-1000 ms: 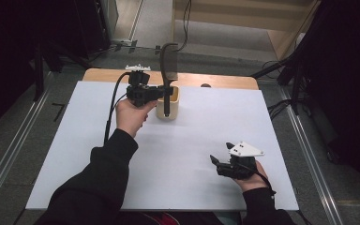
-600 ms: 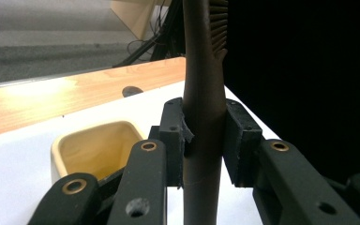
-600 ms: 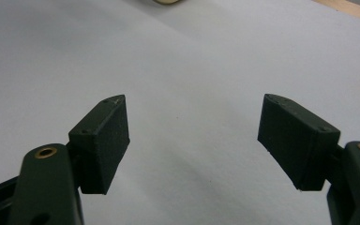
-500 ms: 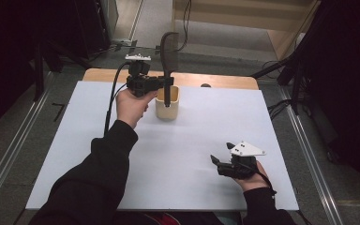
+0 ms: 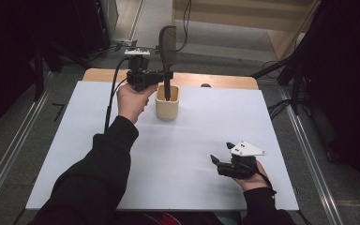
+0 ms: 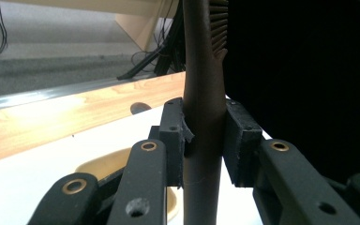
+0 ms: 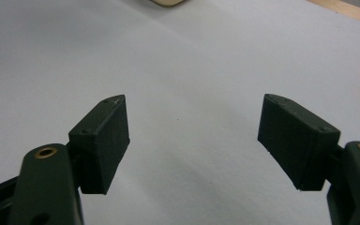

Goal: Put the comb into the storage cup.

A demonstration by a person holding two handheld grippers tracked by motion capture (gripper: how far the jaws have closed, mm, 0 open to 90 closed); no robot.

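white table [image 5: 98, 154]; at twelve o'clock the left gripper [image 5: 165, 75] clenches a dark brush [image 5: 167, 44] upright over a cream cup [image 5: 167, 107]; right gripper [image 5: 215, 161] fingers released.

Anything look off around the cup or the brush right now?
One small thing: a torn flap of pad material curls off the left gripper's pad beside the brush handle. The cup stands upright, nothing spilled.

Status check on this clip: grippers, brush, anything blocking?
Left gripper shut on dark long-handled brush, upright, handle end in cream cup. Right gripper open over white table sheet. No obstruction.
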